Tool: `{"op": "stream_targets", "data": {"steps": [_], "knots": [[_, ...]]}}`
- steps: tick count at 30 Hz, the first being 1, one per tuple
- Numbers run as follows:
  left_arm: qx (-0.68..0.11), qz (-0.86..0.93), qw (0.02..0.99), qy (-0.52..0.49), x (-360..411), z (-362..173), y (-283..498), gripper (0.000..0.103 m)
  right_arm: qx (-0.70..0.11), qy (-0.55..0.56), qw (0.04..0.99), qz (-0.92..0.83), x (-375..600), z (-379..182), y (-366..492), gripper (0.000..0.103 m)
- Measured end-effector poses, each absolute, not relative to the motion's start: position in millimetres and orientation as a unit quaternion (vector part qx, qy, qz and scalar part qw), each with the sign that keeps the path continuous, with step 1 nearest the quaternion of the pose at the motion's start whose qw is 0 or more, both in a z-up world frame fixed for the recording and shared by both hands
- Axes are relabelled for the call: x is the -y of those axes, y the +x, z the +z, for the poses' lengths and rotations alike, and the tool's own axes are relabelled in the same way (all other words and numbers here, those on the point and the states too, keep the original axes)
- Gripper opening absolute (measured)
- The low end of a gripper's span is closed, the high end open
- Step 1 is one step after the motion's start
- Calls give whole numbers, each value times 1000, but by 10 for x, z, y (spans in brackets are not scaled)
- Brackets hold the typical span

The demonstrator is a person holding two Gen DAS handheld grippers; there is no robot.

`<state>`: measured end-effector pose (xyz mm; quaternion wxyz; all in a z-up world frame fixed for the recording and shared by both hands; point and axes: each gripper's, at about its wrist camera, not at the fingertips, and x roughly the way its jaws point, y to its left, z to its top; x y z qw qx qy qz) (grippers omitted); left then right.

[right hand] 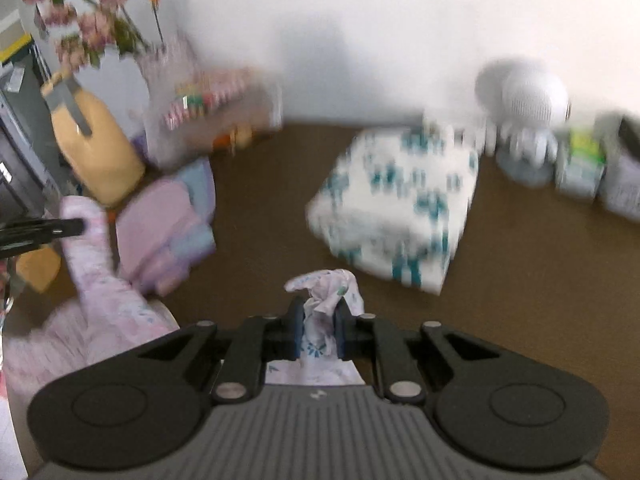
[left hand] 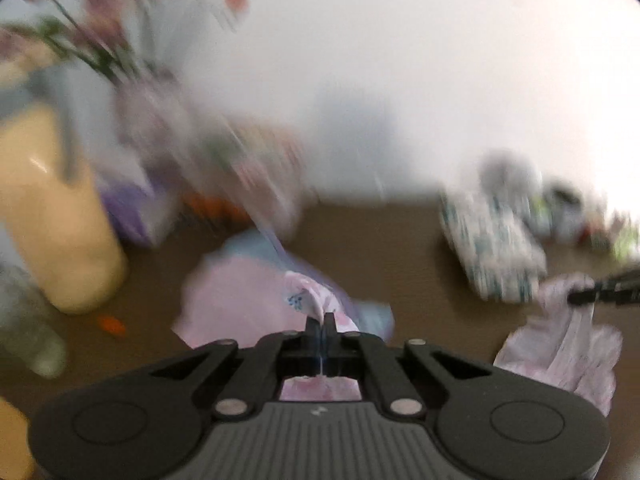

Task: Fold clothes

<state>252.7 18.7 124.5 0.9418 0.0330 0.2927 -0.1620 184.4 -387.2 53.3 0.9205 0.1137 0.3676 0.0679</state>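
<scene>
Nearest in the left wrist view, we see the left gripper (left hand: 320,320) with its fingers drawn together on a thin pinch of the pink garment (left hand: 308,300); the cloth rises in a small tuft above the fingertips and shows again below them. In the right wrist view, the right gripper (right hand: 318,320) is likewise closed on a bunched fold of the same garment (right hand: 326,292), whose pale pink fabric carries a small blue-green print.

We note that the garment hangs between the two tools above the brown table (right hand: 520,280): from the right we see it trail down and left to the left gripper (right hand: 76,224); from the left we see the right gripper (left hand: 576,298) entering at the edge, holding a draped portion (left hand: 560,360).

Behind the left fingertips lies a folded stack (left hand: 236,300) of pink and light blue cloth, resting on the table; the right view shows the same stack (right hand: 168,232) just beside the hanging cloth.

Farther out we find a white packet (right hand: 396,208) with teal print, and a yellow vase (right hand: 96,152) near the stack. At the wall stand blurred pink flowers (right hand: 88,28), a white fan (right hand: 532,100) and some boxes (right hand: 580,160). Motion blur hides finer detail.
</scene>
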Motion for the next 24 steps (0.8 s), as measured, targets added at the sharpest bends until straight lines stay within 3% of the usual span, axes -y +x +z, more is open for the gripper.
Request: {"op": "stream_targets", "data": {"steps": [6, 9, 12, 17, 24], "knots": [[-111, -129, 985, 26, -585, 2415, 1687, 0, -296, 113, 947, 49, 3900, 1097, 1769, 14], [-83, -139, 986, 36, -645, 2527, 1138, 0, -259, 113, 958, 39, 3914, 1380, 1731, 14], [-68, -148, 985, 53, -648, 2397, 593, 0, -223, 112, 968, 29, 3926, 1654, 1694, 14], [-60, -148, 986, 55, -752, 2199, -5, 0, -263, 90, 960, 28, 3803, 1412, 1676, 14], [-187, -168, 968, 3, -793, 1416, 56, 0, -319, 59, 945, 27, 3631, 1065, 1658, 15]]}}
